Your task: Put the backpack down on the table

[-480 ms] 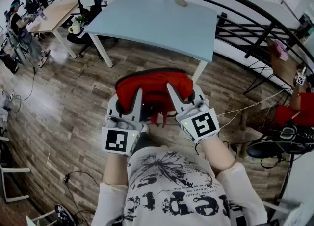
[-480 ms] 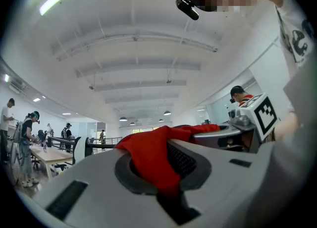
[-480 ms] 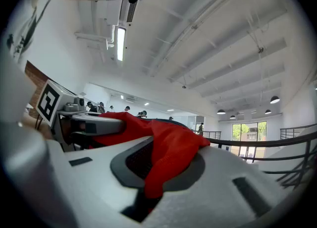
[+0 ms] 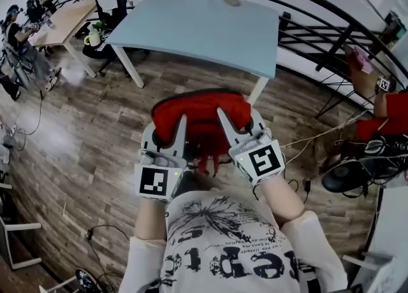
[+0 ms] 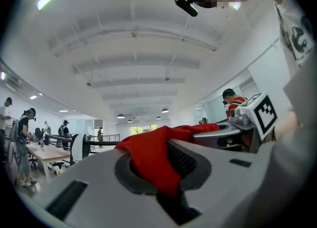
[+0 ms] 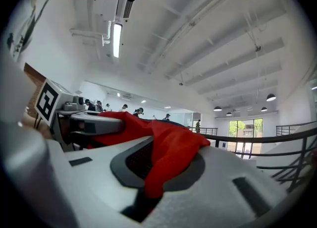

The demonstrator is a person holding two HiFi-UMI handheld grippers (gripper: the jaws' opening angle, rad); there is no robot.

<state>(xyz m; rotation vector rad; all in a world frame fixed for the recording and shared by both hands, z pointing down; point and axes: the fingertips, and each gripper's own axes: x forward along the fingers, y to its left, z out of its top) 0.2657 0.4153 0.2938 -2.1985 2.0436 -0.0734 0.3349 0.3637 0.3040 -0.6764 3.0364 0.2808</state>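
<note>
In the head view a red backpack (image 4: 201,112) hangs in the air over the wooden floor, short of the light blue table (image 4: 204,24). My left gripper (image 4: 167,129) is shut on the pack's left side. The right gripper (image 4: 241,121) is shut on its right side. In the left gripper view red fabric (image 5: 148,155) is pinched between the pale jaws of my left gripper (image 5: 163,170), with the right gripper's marker cube (image 5: 260,115) beside it. In the right gripper view the red cloth (image 6: 171,147) is clamped the same way in my right gripper (image 6: 153,170).
The table's white legs (image 4: 132,69) stand ahead of me. A black curved railing (image 4: 331,24) runs behind the table and to the right. Cables (image 4: 306,142) lie on the floor at the right, near a person in red (image 4: 389,113). A wooden desk (image 4: 60,21), a chair and people are at the far left.
Both grippers keep their hold on the backpack in the same place. Only the background has shifted a little.
</note>
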